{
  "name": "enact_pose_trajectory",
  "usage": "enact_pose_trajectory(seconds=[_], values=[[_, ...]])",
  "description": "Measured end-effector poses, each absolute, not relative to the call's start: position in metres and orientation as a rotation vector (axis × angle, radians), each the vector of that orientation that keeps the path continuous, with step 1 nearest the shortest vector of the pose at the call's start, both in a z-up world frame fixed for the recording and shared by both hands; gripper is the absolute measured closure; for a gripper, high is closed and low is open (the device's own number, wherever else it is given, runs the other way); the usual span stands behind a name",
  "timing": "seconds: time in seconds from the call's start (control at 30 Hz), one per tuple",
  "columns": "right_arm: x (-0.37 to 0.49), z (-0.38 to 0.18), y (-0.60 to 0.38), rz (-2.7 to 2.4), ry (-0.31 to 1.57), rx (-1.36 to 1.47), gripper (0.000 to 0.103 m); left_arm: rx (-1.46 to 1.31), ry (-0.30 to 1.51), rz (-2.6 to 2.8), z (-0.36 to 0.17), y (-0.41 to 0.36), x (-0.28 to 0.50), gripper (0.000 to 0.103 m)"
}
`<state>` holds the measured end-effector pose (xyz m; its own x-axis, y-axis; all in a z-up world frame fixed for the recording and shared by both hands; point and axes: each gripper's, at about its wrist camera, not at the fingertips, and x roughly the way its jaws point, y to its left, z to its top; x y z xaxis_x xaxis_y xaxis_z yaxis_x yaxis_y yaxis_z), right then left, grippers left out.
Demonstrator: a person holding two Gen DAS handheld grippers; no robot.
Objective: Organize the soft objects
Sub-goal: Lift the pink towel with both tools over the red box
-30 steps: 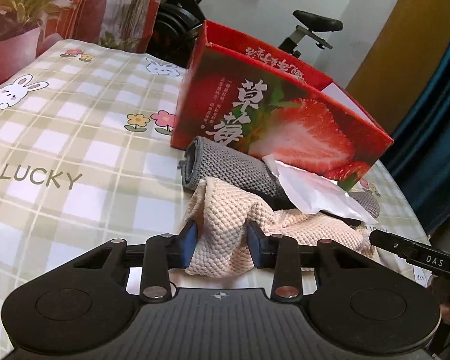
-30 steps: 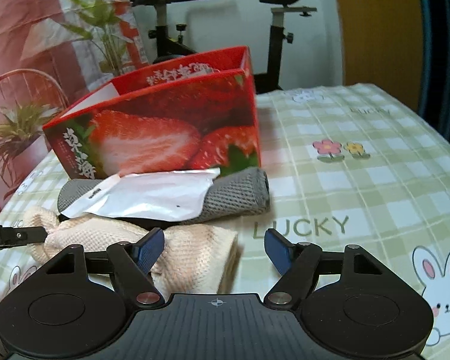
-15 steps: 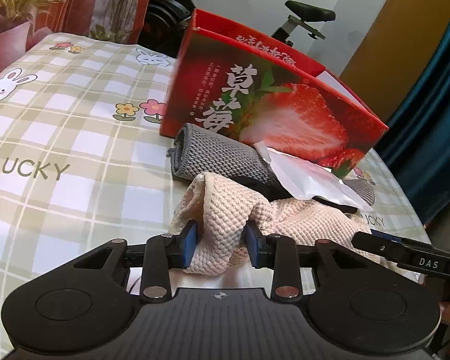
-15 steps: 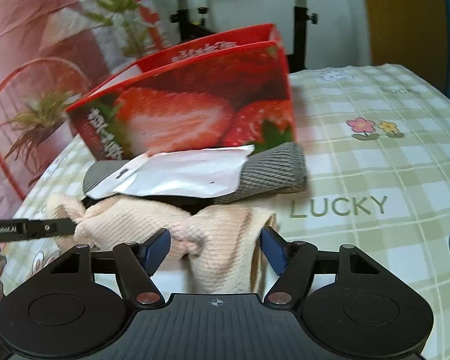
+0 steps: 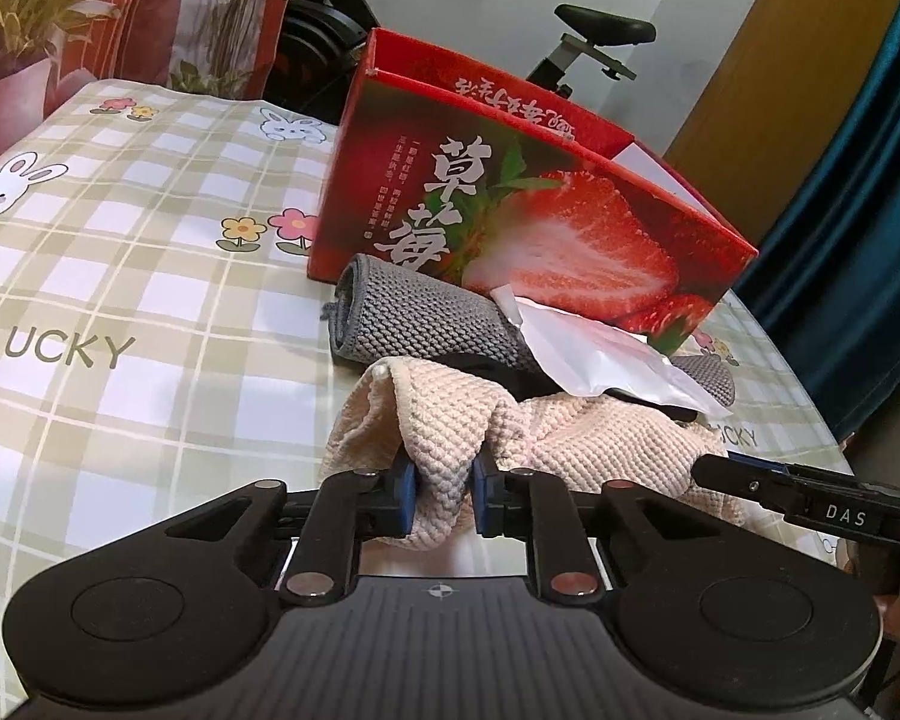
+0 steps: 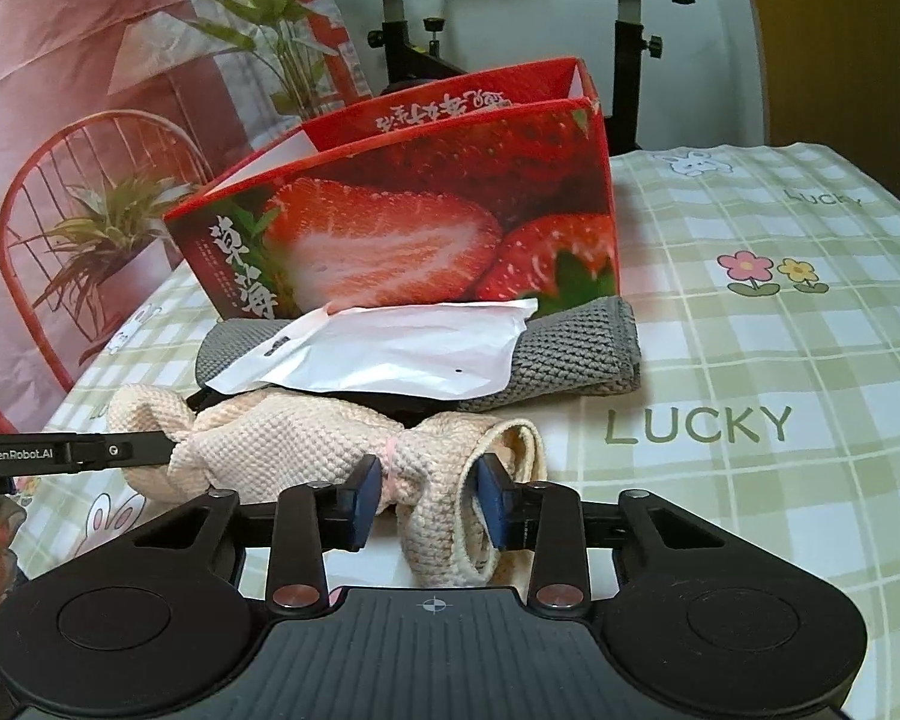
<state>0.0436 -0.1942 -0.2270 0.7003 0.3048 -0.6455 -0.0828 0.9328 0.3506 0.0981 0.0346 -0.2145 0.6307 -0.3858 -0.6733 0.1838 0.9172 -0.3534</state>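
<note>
Both sets of jaws have just been closing: the left gripper (image 5: 444, 495) and right gripper (image 6: 429, 501) each pinch 1 end of the cream towel (image 6: 306, 438), bunched on the checked tablecloth (image 6: 780, 360) before the grey towel (image 6: 576, 348) and strawberry box (image 6: 402, 228).

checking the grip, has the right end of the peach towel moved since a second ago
Yes. The peach towel end was flat left of the LUCKY print; now it is bunched up between the just-closing right gripper pads.

left hand-held gripper (image 5: 444, 495) closing, pinching peach cloth (image 5: 570, 438) | grey towel (image 5: 414, 324) touching strawberry box (image 5: 510, 222)
</note>
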Motion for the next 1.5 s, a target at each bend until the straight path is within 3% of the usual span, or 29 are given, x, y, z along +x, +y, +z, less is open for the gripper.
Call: enact_pose_trajectory(seconds=[0.13,0.17,0.83,1.5], values=[[0.041,-0.221,-0.196,0.224,0.74,0.308,0.08,-0.266,0.8,-0.328,-0.209,0.036,0.094,0.088],[0.041,-0.219,-0.196,0.223,0.731,0.306,0.087,-0.264,0.786,-0.328,-0.206,0.036,0.093,0.089],[0.031,-0.186,-0.198,0.243,0.62,0.296,0.087,-0.268,0.675,-0.352,-0.178,0.042,0.078,0.089],[0.083,-0.101,-0.212,0.282,0.445,0.195,0.087,-0.243,0.511,-0.384,-0.109,0.037,0.123,0.089]])
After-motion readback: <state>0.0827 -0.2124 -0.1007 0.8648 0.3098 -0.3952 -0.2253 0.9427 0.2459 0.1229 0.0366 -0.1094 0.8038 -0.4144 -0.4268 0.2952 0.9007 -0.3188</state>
